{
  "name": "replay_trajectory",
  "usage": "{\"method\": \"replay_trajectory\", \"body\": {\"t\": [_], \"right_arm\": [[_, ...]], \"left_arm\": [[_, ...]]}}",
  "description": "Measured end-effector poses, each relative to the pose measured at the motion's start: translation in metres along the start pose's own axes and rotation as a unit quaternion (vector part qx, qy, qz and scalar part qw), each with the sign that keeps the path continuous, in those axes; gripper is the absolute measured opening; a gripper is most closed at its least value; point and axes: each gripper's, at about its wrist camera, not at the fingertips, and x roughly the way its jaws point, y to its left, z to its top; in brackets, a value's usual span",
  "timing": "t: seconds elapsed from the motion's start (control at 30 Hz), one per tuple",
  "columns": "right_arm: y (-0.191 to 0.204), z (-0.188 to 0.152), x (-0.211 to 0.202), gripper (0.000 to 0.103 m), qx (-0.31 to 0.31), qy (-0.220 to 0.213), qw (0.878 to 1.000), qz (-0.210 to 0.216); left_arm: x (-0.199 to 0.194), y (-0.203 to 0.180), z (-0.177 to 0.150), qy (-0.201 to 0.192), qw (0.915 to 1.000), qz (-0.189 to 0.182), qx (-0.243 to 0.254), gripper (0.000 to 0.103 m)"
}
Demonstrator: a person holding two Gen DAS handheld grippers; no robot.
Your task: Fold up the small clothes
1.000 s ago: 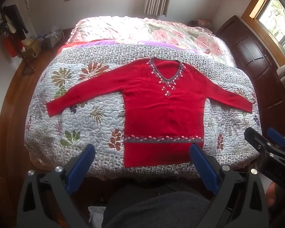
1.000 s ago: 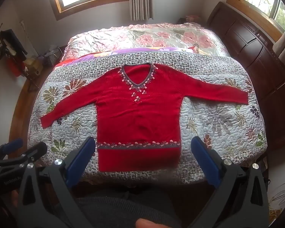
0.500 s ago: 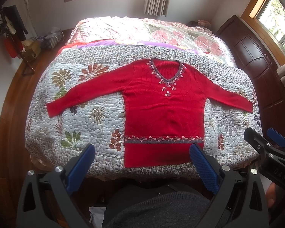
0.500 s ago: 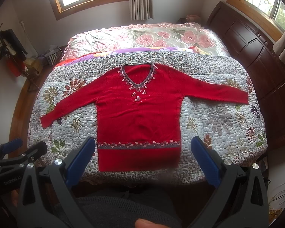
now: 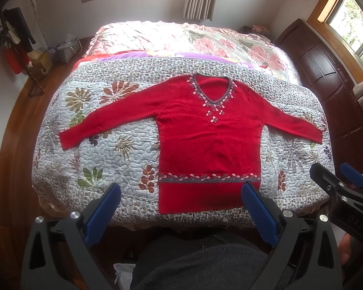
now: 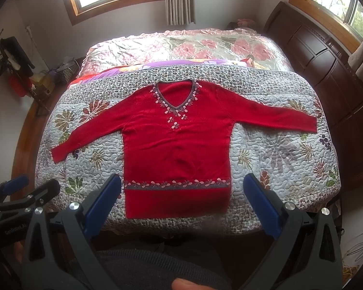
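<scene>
The red sweater (image 5: 209,142) lay flat on the bed (image 5: 113,149) with both sleeves spread (no fold made yet), while the left gripper (image 5: 179,207) and right gripper (image 6: 181,198) hovered before it, jaws wide and empty.

bed (image 5: 60,169): leaf-patterned quilt over near half | pink floral cover (image 5: 181,38) over far half | purple sheet (image 5: 157,55) strip between them | curtain (image 6: 179,0) behind headboard end | dark wooden cabinet (image 6: 326,60) along right edge
</scene>
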Motion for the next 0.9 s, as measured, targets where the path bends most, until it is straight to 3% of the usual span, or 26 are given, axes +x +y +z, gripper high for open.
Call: {"method": "replay_trajectory", "body": {"t": [0.9], "right_arm": [[0.0015, 0.0040, 0.0032, 0.100, -0.003, 0.000, 1.000, 0.001]], "left_arm": [[0.0023, 0.0013, 0.0039, -0.001, 1.0000, 0.002, 0.000, 0.099]]}}
